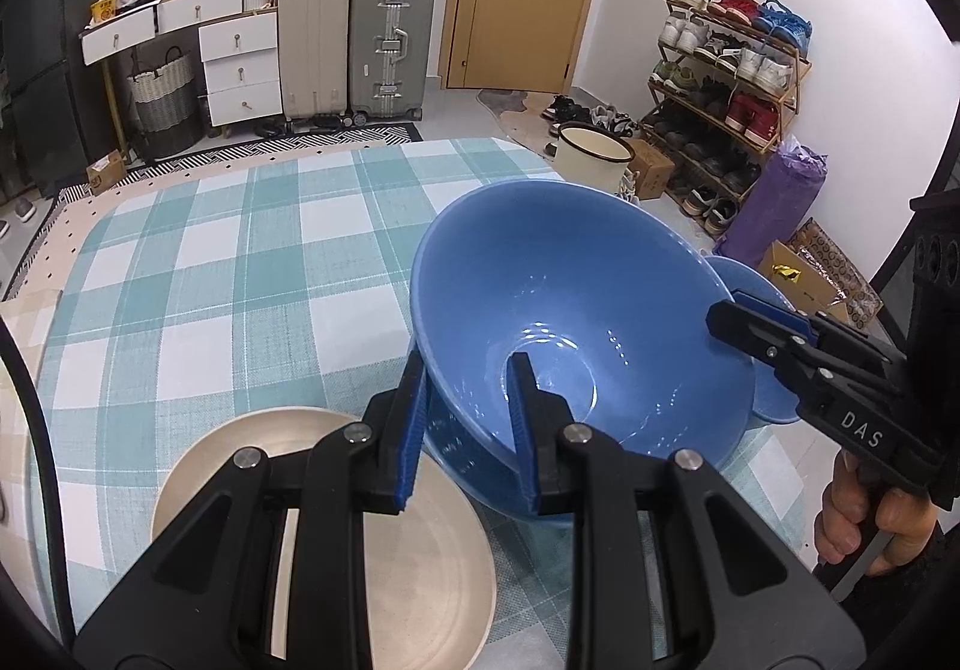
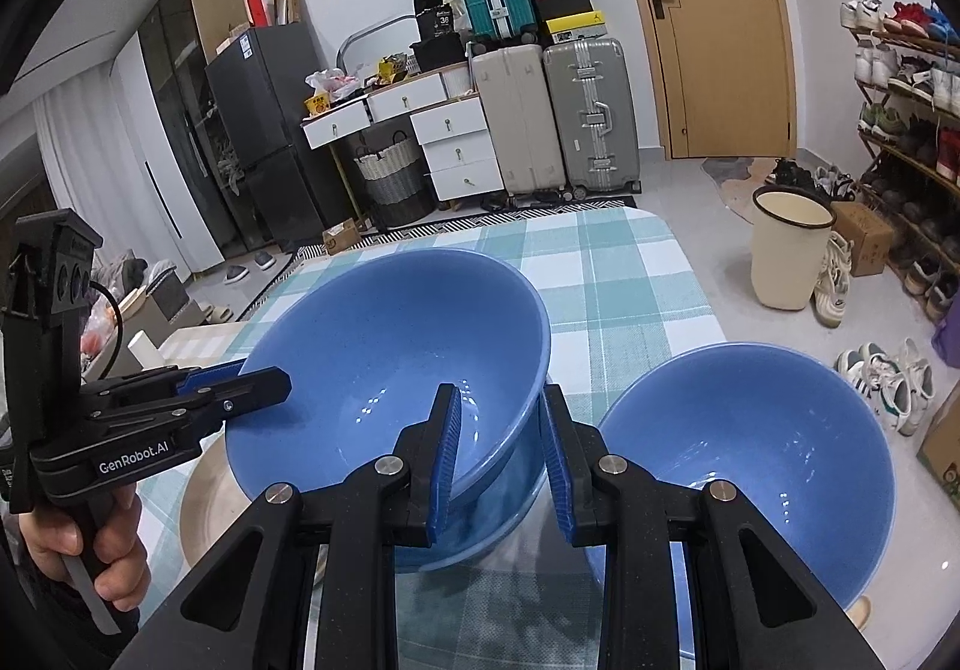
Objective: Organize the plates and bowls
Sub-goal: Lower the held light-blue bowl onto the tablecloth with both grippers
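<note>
Blue bowl [image 1: 576,310] — rim clamped in left gripper [image 1: 468,430] and right gripper [image 2: 501,460] — tilted.

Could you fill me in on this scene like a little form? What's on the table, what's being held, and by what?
Held item: large blue bowl, tilted, gripped on opposite sides of its rim
Left gripper: shut on the bowl's rim
Right gripper: shut on the bowl's rim
Second blue bowl: on the table, beside the held one
Beige plate: on the table, partly under the held bowl
Surface: teal-and-white checked tablecloth
Person: a hand on each gripper's handle
</note>
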Action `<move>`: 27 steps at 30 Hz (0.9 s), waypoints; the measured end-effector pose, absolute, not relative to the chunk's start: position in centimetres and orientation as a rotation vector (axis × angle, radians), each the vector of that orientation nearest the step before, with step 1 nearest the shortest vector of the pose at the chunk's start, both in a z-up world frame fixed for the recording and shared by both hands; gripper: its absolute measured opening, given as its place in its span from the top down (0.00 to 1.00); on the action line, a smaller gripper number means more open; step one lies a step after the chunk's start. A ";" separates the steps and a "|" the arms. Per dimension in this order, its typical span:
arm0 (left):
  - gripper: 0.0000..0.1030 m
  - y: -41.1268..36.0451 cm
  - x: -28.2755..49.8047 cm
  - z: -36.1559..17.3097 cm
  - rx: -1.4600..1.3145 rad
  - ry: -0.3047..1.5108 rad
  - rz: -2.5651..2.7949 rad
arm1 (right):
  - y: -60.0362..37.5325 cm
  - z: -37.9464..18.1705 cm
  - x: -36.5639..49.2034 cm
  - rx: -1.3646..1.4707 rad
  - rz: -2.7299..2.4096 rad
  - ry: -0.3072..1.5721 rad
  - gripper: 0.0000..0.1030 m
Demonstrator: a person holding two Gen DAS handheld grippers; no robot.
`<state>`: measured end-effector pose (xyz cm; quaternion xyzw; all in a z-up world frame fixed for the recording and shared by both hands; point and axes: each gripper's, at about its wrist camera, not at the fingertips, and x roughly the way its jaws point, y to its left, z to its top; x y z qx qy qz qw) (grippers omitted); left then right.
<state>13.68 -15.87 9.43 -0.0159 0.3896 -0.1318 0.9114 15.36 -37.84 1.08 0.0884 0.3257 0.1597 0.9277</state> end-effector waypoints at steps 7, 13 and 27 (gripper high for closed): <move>0.79 -16.2 14.0 8.3 0.008 0.808 -0.240 | -36.8 0.1 15.3 0.129 0.306 0.669 0.73; 0.79 -16.1 14.3 7.3 0.025 0.815 -0.220 | -36.0 -0.8 15.2 0.094 0.302 0.672 0.73; 0.79 -16.6 15.0 5.4 0.060 0.843 -0.192 | -35.6 -1.7 15.5 0.070 0.274 0.684 0.72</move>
